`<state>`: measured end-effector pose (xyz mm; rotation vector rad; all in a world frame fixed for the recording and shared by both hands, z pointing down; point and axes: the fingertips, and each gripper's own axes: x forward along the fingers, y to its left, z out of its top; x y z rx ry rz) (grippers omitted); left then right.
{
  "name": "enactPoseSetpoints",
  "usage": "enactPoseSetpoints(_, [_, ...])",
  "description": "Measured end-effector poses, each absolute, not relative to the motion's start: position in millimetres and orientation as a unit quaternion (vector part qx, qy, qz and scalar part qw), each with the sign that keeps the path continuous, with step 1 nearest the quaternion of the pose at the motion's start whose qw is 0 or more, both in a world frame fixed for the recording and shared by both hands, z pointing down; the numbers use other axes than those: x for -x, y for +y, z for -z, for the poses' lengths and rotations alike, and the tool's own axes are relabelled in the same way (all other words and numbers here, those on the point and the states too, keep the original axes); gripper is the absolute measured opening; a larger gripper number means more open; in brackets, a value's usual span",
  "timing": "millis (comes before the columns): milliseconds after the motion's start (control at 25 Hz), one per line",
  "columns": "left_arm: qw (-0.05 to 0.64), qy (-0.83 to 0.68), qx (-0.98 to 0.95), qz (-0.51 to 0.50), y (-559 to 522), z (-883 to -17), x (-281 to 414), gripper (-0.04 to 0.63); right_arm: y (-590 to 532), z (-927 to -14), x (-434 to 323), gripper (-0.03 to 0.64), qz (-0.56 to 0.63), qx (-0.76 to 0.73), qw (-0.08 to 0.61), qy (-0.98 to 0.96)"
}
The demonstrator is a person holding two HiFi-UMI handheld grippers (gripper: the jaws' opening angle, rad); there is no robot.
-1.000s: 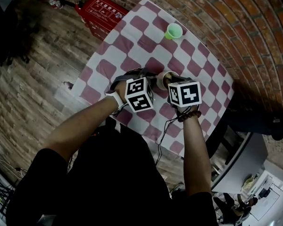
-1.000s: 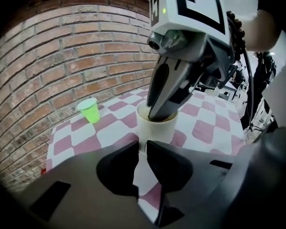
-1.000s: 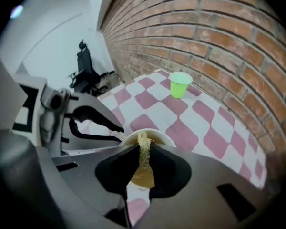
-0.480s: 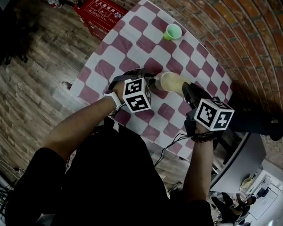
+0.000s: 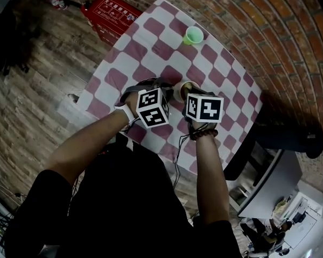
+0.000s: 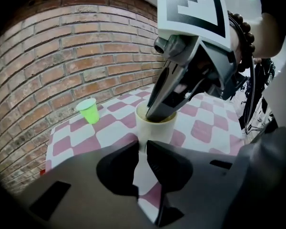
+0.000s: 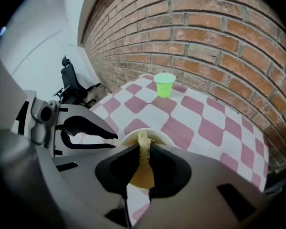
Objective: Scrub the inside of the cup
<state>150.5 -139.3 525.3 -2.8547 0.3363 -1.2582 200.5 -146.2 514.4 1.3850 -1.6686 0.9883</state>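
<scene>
Checkered red-white cloth on counter [image 5: 151, 47]. 1 small green cup [image 5: 194, 35] upright near far edge by brick wall [image 6: 62, 46]. Red box [image 5: 110, 12] on wooden floor [image 5: 32, 90]. Black office chair [image 7: 69, 82].

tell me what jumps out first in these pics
Two marker-cubed tools meet over a cream cup near the middle of the red-and-white checked table. The left tool grips the cup's side while the right tool pokes a tan sponge down into its mouth. A lone bright green cup stands at the table's far edge by the brick wall.
</scene>
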Motion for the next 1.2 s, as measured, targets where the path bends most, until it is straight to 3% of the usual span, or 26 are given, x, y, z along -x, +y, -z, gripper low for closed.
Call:
enactPoseSetpoints(240, [-0.002, 0.102, 0.91, 0.402, -138.4, -525.6, -150.8, 0.064, -141.6, -451.1, -199.9, 0.074, -0.422, -0.53, 0.238, -0.696])
enactPoseSetpoints(320, [-0.005, 0.1, 0.91, 0.402, -138.5, -526.0, -150.3, 0.066, -145.5, -404.2, -204.0, 0.074, -0.403, -0.534, 0.178, -0.722])
enactPoseSetpoints(400, [-0.007, 0.1, 0.911, 0.401, -138.6, -526.4, -150.3, 0.064, -148.5, -362.3, -214.2, 0.074, -0.352, -0.552, 0.162, -0.739])
enactPoseSetpoints(480, [-0.008, 0.1, 0.911, 0.401, -138.4, -526.3, -150.4, 0.066, -147.2, -338.7, -222.3, 0.074, -0.262, -0.567, 0.226, -0.748])
enactPoseSetpoints(560, [-0.008, 0.1, 0.911, 0.401, -137.7, -525.9, -150.8, 0.065, -140.8, -342.7, -216.4, 0.074, -0.163, -0.54, 0.341, -0.752])
enactPoseSetpoints(760, [-0.005, 0.099, 0.909, 0.405, -137.0, -525.9, -150.2, 0.065, -122.4, -429.5, -176.0, 0.074, -0.035, -0.384, 0.547, -0.743])
enactPoseSetpoints(1000, [-0.005, 0.103, 0.907, 0.407, -138.3, -526.0, -148.0, 0.066, -131.4, -503.3, -172.4, 0.074, -0.043, -0.341, 0.6, -0.722])
enactPoseSetpoints(1200, [-0.008, 0.109, 0.909, 0.402, -138.1, -524.9, -148.1, 0.064, -140.5, -515.4, -183.5, 0.074, -0.057, -0.353, 0.588, -0.726])
